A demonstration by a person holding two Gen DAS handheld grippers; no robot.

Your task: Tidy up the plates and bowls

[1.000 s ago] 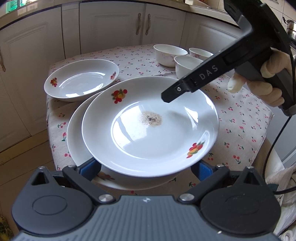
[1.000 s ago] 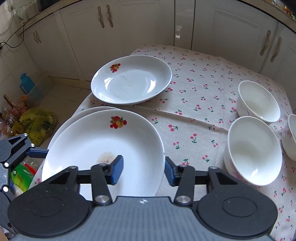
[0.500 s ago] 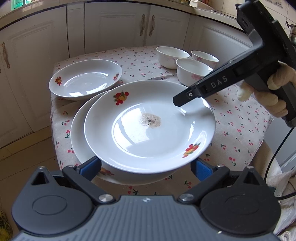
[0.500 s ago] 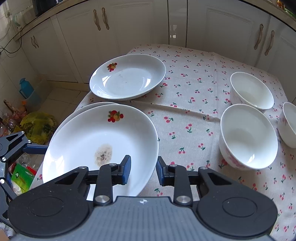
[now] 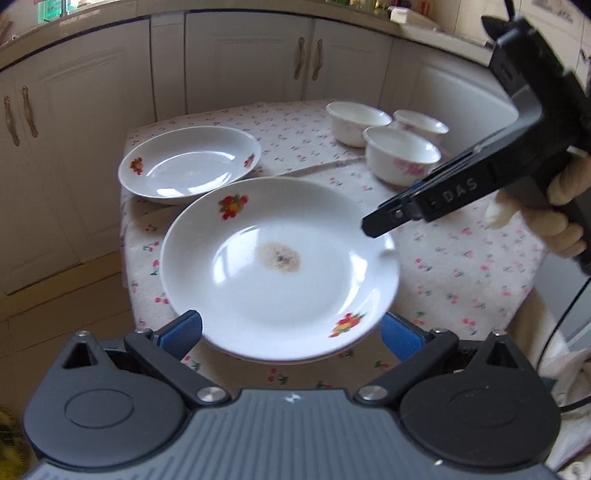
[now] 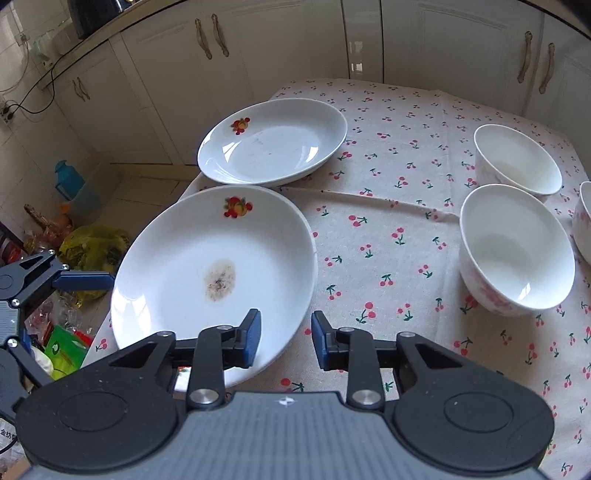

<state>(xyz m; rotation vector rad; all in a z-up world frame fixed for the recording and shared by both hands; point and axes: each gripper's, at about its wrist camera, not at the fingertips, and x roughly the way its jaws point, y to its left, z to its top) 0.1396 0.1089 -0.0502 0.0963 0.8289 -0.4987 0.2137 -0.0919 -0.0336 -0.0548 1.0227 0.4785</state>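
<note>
Your right gripper was opening around the round glossy stained plate's rim. Your left gripper stood spread wide beside it

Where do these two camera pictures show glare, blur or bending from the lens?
Left wrist view: white window glare streaks on the stained plate, whose right rim smears with motion blur; the cabinets bow outward. Right wrist view: sharper overall, small bright glints on the far plate and the near bowl; the countertop edge curves strongly toward the corners.
</note>
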